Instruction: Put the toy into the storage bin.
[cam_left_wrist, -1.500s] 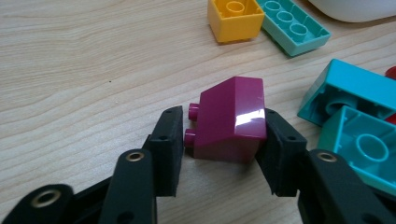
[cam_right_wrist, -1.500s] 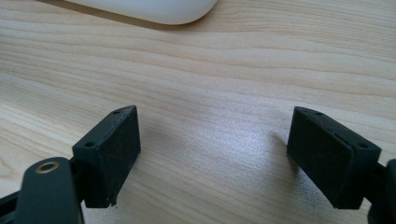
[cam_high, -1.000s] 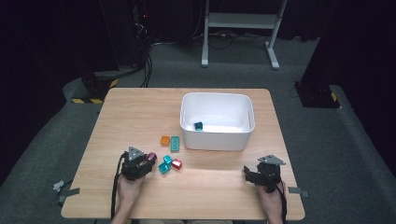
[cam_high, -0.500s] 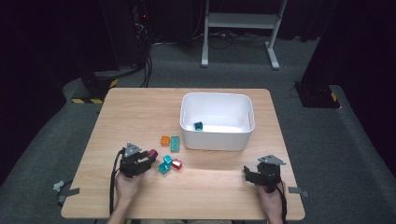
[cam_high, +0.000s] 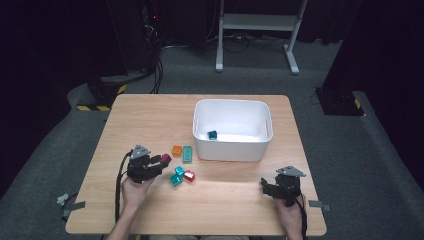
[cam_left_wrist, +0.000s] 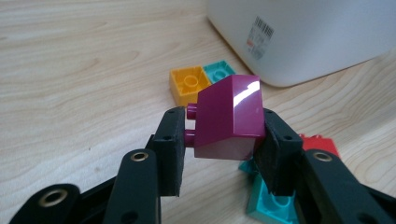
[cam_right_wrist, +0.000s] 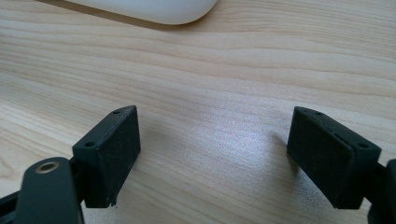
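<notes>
Pinching a magenta brick (cam_left_wrist: 229, 116) between their pads, the left tongs (cam_high: 159, 162) hold it above the wooden surface (cam_high: 150, 120), at nine o'clock from the white bin (cam_high: 233, 150). The right tongs (cam_right_wrist: 219, 154) stand spread over bare wood at the bin's five o'clock.

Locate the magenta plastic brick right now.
The magenta plastic brick is clamped in the left gripper, lifted above the table's left front, just left of the orange brick and white bin.
</notes>
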